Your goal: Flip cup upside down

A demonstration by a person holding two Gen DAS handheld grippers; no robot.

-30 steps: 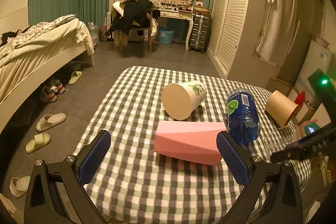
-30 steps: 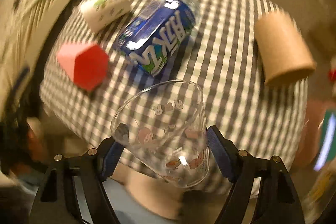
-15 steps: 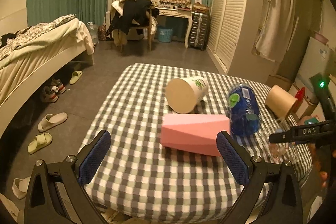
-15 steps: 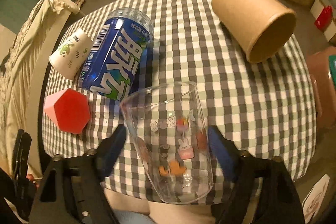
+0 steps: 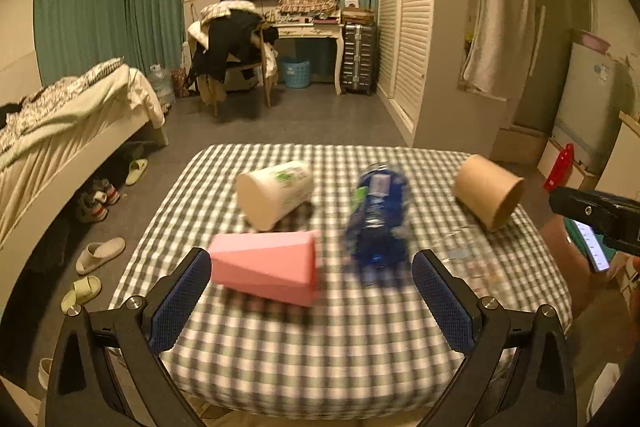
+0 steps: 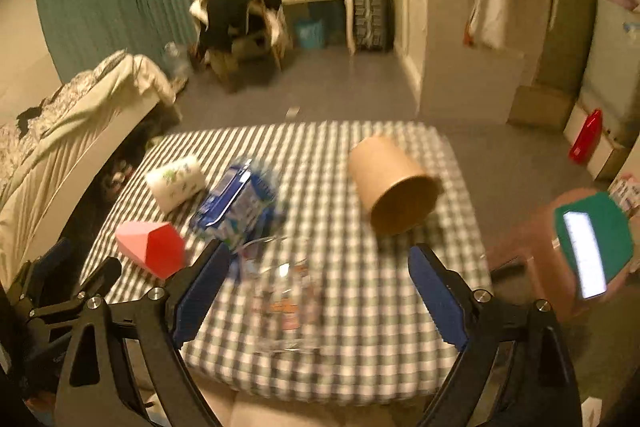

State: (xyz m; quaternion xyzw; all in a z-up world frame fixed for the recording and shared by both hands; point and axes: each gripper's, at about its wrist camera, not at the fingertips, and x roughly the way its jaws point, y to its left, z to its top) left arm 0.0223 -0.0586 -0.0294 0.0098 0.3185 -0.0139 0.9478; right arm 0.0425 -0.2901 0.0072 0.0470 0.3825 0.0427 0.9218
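A clear glass cup with cartoon prints (image 6: 286, 301) rests on the checkered table (image 6: 360, 355) near its front edge, blurred; its pose is hard to tell. It shows faintly in the left wrist view (image 5: 470, 263). My right gripper (image 6: 318, 301) is open around it, jaws wide and apart from the glass. My left gripper (image 5: 312, 301) is open and empty, low over the table's near edge, with a pink faceted cup (image 5: 266, 267) lying just beyond it.
Lying on the table: a white paper cup (image 5: 274, 193), a blue can-shaped cup (image 5: 378, 223) and a brown paper cup (image 5: 488, 197). A stool with a phone (image 6: 582, 251) stands right of the table. A bed (image 5: 60, 131) is on the left.
My right gripper let go of the glass cup, opened wide and drew back and up. The left wrist view shifted right, and the right wrist view now looks across the room.
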